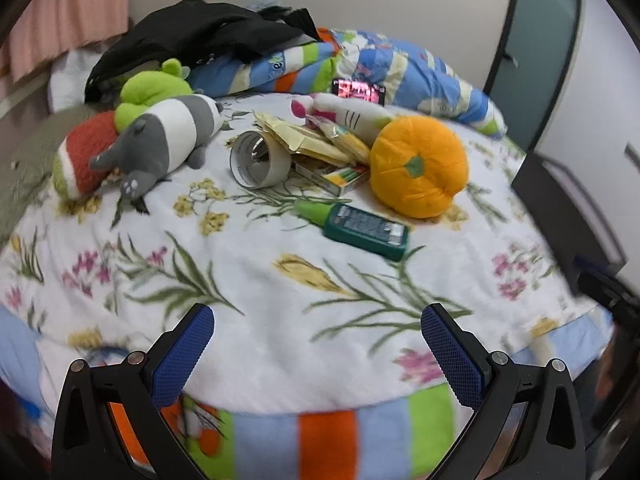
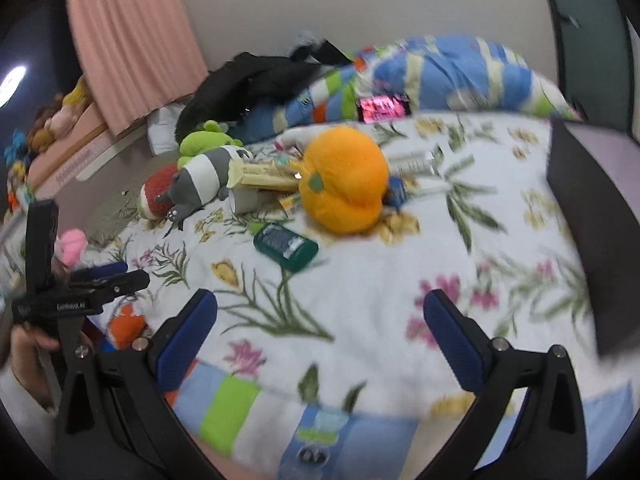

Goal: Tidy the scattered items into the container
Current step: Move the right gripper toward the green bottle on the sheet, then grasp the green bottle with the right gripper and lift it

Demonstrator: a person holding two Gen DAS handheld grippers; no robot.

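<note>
The scattered things lie in a loose bunch on the bed, on top of the flowery blanket [image 1: 248, 280]. The orange pumpkin plush [image 1: 418, 166] sits in the middle, a bit to the right. A green bottle [image 1: 362, 230] lies flat just in front of it. A roll of tape [image 1: 258, 160] rests on its side next to a crayon box [image 1: 340, 178] and some yellow packets [image 1: 316, 140]. A striped gray plush [image 1: 168, 138] and a green plush [image 1: 154, 86] lie to the left. A white cat plush [image 1: 348, 112] pokes out behind the pumpkin.

A dark box [image 2: 592, 216] stands at the right edge of the bed. It is likely the container, so the things are well apart from it.

The left hand-held gripper [image 1: 318, 354] is spread wide and holds nothing. The right hand-held gripper [image 2: 320, 338] is spread wide too, and empty. Both hang over the near edge of the bed, pointing at the pile. They look ready to pick a first thing, and the green bottle is nearest.
</note>
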